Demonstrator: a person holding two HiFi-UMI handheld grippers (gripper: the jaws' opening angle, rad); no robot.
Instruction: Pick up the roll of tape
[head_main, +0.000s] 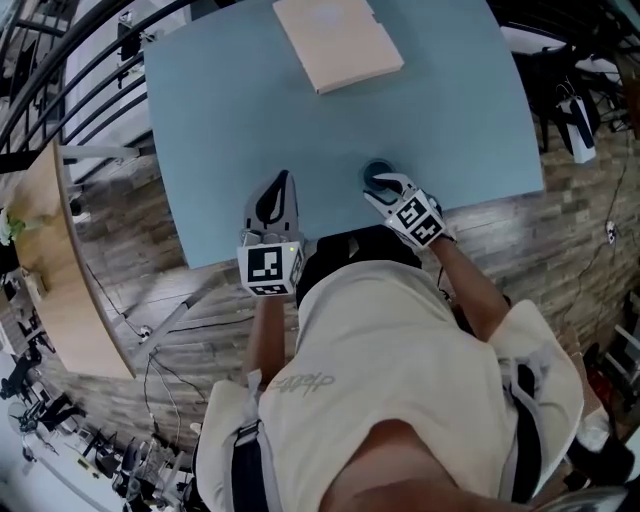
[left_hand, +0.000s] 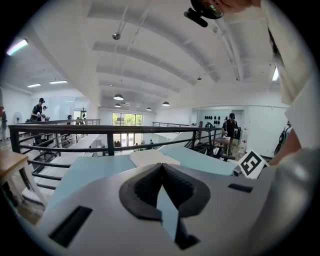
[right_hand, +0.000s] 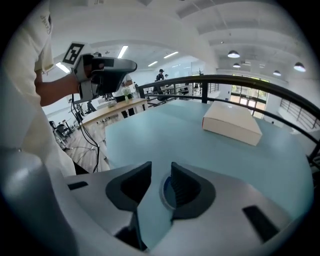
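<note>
The roll of tape (head_main: 376, 170) is a small dark ring lying flat near the front edge of the light blue table (head_main: 250, 120). My right gripper (head_main: 386, 184) is open just over it. In the right gripper view the roll (right_hand: 165, 193) shows as a blue-rimmed edge beside the inner face of the right jaw, mostly hidden by it. The gap between those jaws (right_hand: 161, 171) holds only table surface. My left gripper (head_main: 283, 182) is shut and empty, off to the left of the roll near the same edge, and its jaw tips (left_hand: 161, 166) meet.
A flat cardboard box (head_main: 337, 42) lies at the far side of the table (right_hand: 231, 122). A black railing (left_hand: 110, 131) runs beyond the table. A wooden bench (head_main: 45, 260) stands on the left, with cables on the plank floor (head_main: 150, 340).
</note>
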